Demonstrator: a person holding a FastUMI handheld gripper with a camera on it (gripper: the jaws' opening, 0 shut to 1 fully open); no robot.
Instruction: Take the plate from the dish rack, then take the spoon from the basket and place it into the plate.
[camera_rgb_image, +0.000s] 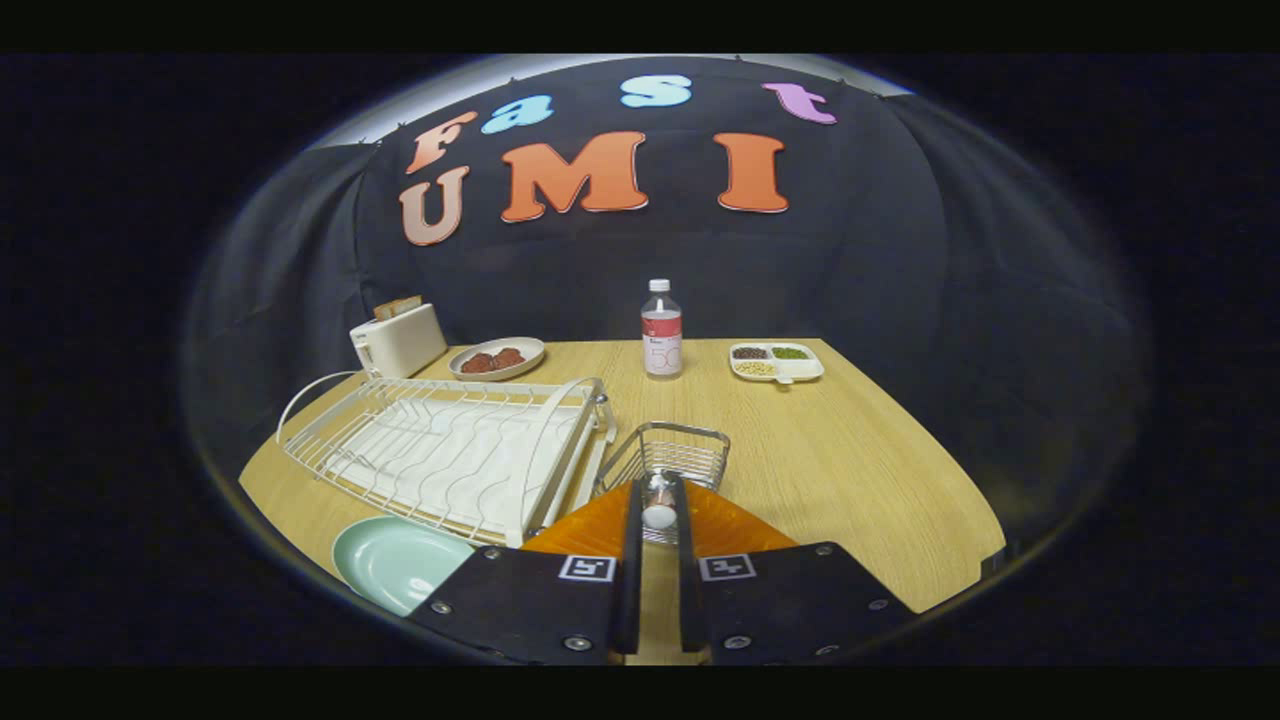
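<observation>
A light wooden table (820, 450) fills the floor of the booth, with black cloth hanging as the wall behind it. Counting what stands on it: one white wire dish rack (450, 450) ahead of the claw and to its left, one small wire basket (668, 455) just ahead of the fingertips, one pale green plate (395, 560) lying flat on the table close beside the left finger, below the rack's near edge, and one orange plate (720, 520) directly under the fingers. Far beyond the claw stand one clear bottle (661, 330) with a white cap, one white toaster (398, 340) off to the left, one shallow dish (497, 358) holding two brownish pieces, and one divided white tray (776, 362) to the right with dark, green and pale contents in three compartments. The rack holds no dishes. The gripper (658, 500) has its two fingers drawn close together, pinching the white spoon (659, 512), whose rounded end shows between the fingertips at the basket's near rim, above the orange plate.
</observation>
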